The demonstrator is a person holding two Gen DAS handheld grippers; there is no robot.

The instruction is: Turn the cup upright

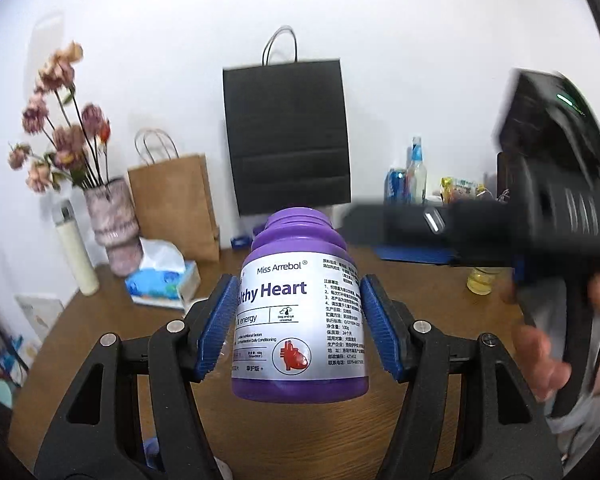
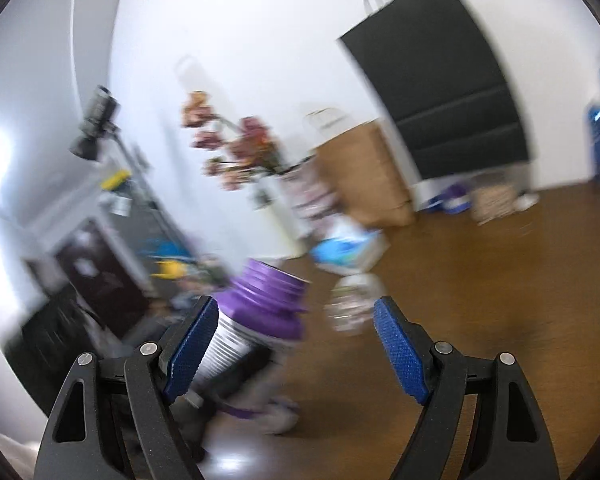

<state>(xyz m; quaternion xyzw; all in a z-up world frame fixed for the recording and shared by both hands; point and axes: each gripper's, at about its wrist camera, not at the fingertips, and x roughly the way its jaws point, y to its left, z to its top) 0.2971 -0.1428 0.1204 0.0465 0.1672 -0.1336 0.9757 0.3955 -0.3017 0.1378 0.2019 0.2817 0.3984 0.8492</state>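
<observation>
A purple jar point(image 1: 300, 312) with a silver "Healthy Heart" label stands in for the cup. It is upright, its capless neck on top, and looks lifted just off the brown table point(image 1: 120, 320). My left gripper point(image 1: 298, 300) is shut on it, a blue pad pressed to each side of the label. In the blurred right wrist view the same jar point(image 2: 268, 300) sits low and left, tilted, partly behind my right gripper's left finger. My right gripper point(image 2: 296, 350) is wide open with nothing held. Its black body point(image 1: 540, 220), held by a hand point(image 1: 540, 352), is to the jar's right.
At the back of the table stand a black paper bag point(image 1: 286, 136), a brown paper bag point(image 1: 172, 208), a vase of dried flowers point(image 1: 112, 224), a tissue box point(image 1: 164, 280) and a cream flask point(image 1: 76, 252). Bottles point(image 1: 416, 176) and a small yellow glass point(image 1: 480, 280) stand at the right.
</observation>
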